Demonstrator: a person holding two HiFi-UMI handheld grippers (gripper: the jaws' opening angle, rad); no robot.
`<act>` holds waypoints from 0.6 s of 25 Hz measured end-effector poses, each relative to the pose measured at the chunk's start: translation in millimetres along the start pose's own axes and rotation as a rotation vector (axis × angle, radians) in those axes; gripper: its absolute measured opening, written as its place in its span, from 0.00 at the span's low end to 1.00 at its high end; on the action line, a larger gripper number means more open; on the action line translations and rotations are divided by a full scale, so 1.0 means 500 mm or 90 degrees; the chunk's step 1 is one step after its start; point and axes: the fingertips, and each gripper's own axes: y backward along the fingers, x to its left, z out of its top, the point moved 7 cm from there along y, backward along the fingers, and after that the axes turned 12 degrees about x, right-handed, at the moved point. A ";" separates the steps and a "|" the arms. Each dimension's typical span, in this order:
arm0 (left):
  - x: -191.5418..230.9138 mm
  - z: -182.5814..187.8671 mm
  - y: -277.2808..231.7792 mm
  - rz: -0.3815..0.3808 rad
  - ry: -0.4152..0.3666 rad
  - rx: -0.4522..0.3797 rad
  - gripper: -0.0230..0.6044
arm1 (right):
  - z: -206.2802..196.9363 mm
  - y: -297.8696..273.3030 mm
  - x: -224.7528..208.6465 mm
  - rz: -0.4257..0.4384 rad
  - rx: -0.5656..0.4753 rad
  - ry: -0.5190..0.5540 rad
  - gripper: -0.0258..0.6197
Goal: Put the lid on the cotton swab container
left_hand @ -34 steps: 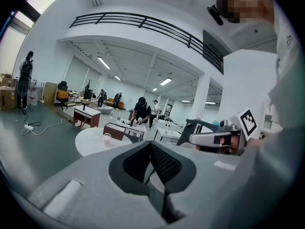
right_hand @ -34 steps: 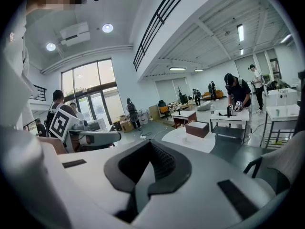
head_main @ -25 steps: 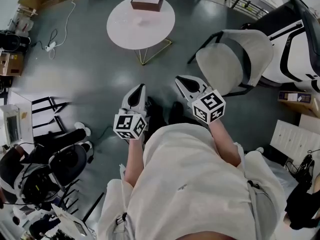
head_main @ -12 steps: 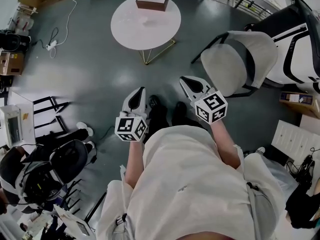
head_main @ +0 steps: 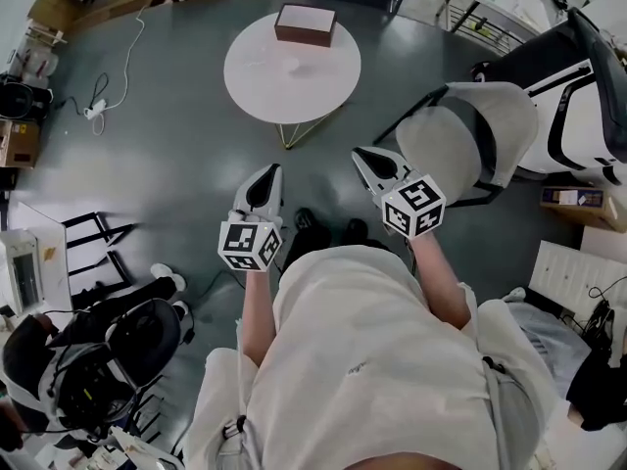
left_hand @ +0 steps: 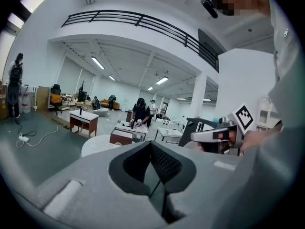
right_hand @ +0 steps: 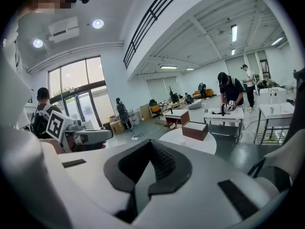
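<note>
Forearms (head_main: 257,306) hold hand-held grippers (head_main: 273,171) (head_main: 359,154) forward, closed.

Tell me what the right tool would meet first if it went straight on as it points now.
Most likely the round white table, near the brown box on it; nothing stands in between. Depth is unclear, so the right tool, shut and empty, might also pass above the tabletop.

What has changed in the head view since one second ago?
The table with the box has slid a little down and right in the head view, so the person seems to be stepping toward it. Nothing was taken or let go. The left gripper and right gripper stay shut and empty, held in front.
</note>
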 end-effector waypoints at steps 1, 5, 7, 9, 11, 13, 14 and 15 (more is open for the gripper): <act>0.016 0.007 -0.001 -0.002 -0.002 0.000 0.05 | 0.010 -0.010 0.003 -0.004 -0.003 0.000 0.05; 0.073 0.033 -0.002 -0.003 -0.010 -0.008 0.05 | 0.041 -0.048 0.011 -0.023 -0.008 0.000 0.05; 0.092 0.039 -0.003 -0.008 -0.020 -0.008 0.05 | 0.050 -0.060 0.015 -0.035 -0.010 -0.002 0.05; 0.109 0.036 -0.003 -0.015 -0.024 -0.007 0.05 | 0.052 -0.068 0.023 -0.046 -0.013 -0.006 0.05; 0.126 0.028 -0.004 -0.026 -0.020 -0.005 0.05 | 0.049 -0.076 0.034 -0.051 -0.015 -0.015 0.05; 0.140 0.022 -0.004 -0.033 -0.016 -0.001 0.05 | 0.043 -0.084 0.046 -0.052 -0.018 -0.030 0.05; 0.145 0.022 -0.004 -0.036 -0.017 0.000 0.05 | 0.041 -0.087 0.050 -0.054 -0.019 -0.034 0.05; 0.148 0.022 -0.005 -0.040 -0.017 0.000 0.05 | 0.040 -0.089 0.051 -0.057 -0.020 -0.036 0.05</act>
